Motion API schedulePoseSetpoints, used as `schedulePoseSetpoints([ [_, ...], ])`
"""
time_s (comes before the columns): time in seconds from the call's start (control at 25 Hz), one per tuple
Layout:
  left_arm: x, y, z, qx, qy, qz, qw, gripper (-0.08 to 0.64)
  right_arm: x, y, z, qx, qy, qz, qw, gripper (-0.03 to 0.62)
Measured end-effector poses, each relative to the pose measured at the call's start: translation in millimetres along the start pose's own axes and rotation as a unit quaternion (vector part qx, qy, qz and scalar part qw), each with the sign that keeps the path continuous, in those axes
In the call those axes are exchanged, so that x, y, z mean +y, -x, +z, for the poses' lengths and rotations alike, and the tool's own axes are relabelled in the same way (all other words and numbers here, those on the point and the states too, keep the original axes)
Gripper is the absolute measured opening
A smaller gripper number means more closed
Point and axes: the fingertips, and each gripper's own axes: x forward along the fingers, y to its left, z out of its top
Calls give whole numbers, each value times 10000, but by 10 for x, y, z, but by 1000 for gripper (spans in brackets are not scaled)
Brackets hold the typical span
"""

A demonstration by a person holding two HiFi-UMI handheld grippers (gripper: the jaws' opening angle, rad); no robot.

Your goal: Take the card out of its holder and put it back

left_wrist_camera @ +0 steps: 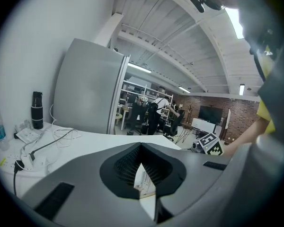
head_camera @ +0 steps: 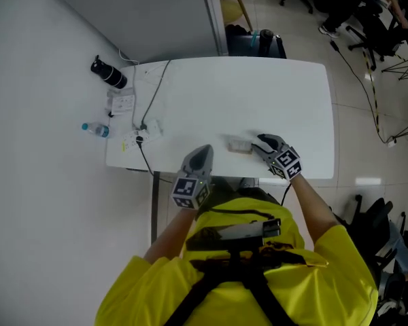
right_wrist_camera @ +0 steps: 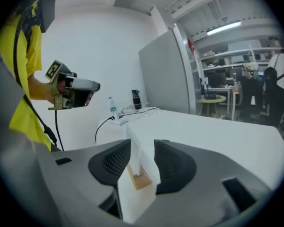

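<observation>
Card [right_wrist_camera: 138,150] white, plain, standing upright in small wooden holder [right_wrist_camera: 141,179].

Smooth matt white counter [head_camera: 258,94], laminate look. White matt card [right_wrist_camera: 138,150], paper or thin plastic, can't tell. Pale bare-wood holder [right_wrist_camera: 141,179]. Matt grey plastic right tool [right_wrist_camera: 142,143], black ribbed pads [right_wrist_camera: 114,162]. Clear plastic bottle [head_camera: 95,129], left of frame. Yellow cloth shirt [head_camera: 340,250], lower frame.
</observation>
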Motion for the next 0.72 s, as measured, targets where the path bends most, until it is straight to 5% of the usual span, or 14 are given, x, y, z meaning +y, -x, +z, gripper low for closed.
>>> schedulePoseSetpoints([
  [0.28, 143, -111, -98, 360, -121, -86, 9992, 0, 135, -306, -151, 562, 589, 1014, 9915, 80],
  [0.72, 296, -123, -169, 522, -132, 19, 9985, 0, 226, -292, -67, 665, 1061, 1543, 9801, 21],
])
